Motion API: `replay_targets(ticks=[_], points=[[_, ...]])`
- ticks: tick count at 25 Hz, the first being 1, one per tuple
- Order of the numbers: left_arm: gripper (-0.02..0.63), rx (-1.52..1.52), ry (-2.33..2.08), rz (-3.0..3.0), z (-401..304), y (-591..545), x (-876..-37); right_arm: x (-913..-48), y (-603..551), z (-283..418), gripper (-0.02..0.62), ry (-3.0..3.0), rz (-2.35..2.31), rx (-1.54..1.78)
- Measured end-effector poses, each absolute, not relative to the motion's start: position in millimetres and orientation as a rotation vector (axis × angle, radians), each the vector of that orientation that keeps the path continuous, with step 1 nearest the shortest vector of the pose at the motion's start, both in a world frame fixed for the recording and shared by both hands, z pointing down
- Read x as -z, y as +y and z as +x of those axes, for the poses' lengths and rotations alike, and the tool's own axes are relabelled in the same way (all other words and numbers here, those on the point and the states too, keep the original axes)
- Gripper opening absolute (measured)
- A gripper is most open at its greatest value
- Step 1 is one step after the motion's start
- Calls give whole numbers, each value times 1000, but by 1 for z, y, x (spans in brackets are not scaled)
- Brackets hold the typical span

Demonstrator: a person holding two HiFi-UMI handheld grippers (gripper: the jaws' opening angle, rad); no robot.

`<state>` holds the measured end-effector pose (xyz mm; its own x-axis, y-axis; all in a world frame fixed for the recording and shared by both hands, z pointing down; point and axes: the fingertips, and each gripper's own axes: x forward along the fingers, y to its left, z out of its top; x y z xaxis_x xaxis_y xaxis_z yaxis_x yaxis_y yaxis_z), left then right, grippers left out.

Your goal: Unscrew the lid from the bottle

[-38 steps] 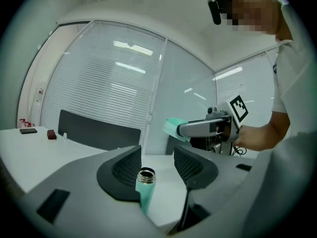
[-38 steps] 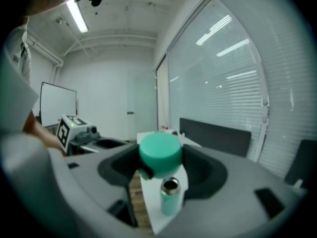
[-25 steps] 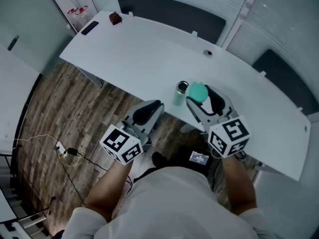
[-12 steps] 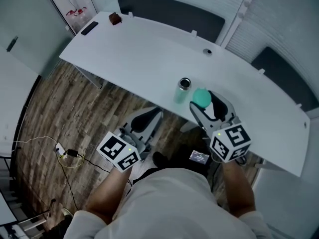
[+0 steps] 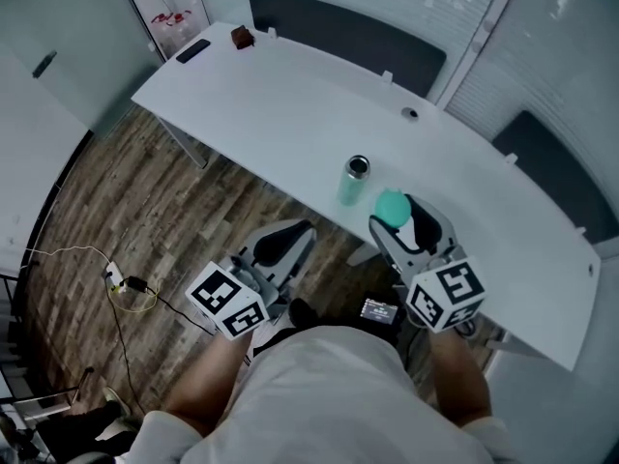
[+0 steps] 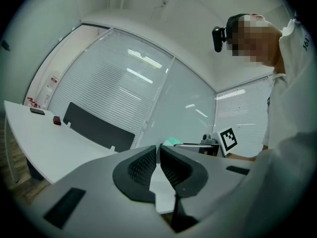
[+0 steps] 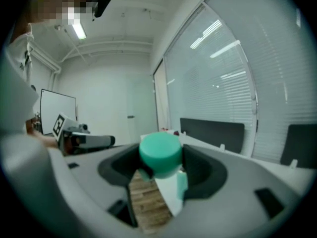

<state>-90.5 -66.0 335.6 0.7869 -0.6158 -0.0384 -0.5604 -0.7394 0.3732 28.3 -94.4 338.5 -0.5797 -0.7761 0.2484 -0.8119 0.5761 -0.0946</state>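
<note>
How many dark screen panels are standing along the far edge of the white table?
2. One dark panel is behind the middle of the table, the other farther right in the head view. More may be hidden outside the picture.

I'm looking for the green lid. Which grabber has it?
The right gripper: the green lid sits pinched between its jaws. The left gripper is shut on nothing.

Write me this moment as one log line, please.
lid: off, in right gripper | bottle: open, upright on table | left gripper: shut, empty
</note>
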Motion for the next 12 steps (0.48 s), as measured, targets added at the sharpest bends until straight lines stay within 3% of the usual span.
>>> replay_targets(ticks=[12], points=[[41, 247, -981, 2527, -38, -24, -345, -339, -59, 71, 290, -2678, 1182, -312]])
